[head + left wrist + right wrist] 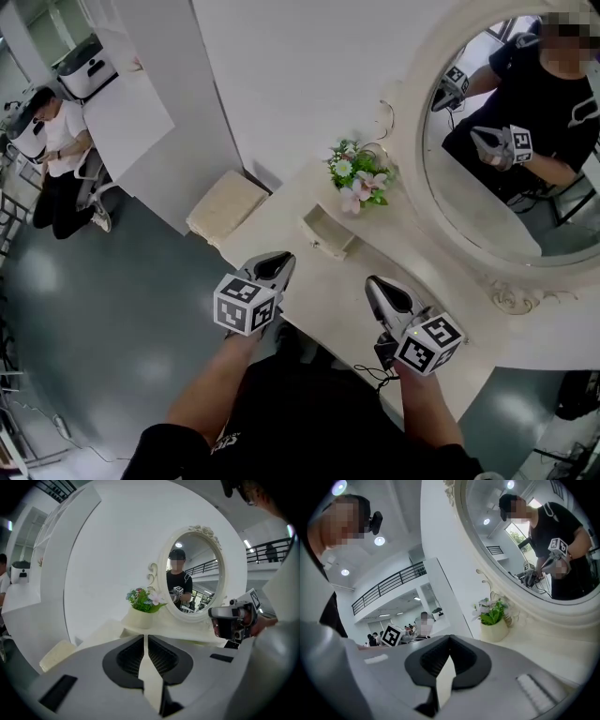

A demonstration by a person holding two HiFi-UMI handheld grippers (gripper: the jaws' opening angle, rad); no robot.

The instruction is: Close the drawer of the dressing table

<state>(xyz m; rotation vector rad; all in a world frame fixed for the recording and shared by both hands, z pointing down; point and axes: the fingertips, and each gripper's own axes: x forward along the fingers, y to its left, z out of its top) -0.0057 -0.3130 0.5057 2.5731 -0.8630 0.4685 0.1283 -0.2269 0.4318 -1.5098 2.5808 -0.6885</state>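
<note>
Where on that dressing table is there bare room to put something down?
Bare tabletop lies between the drawer, which is open, and the left gripper and right gripper, and below the mirror. It is crowded only around the flowers.

**A:** What is worn?

**B:** A black top [319, 412] with short sleeves is worn. A bit of white print is seen by the left sleeve.

**A:** How are the claws made?

**B:** The left claw [279, 261] and the right claw [375, 283] are made of smooth grey shells. Black ridged pads [131, 657] are set inside. A white left cube [246, 304] and right cube [428, 343] are marked with black squares. A thin black cable [375, 373] is seen under the right one.
</note>
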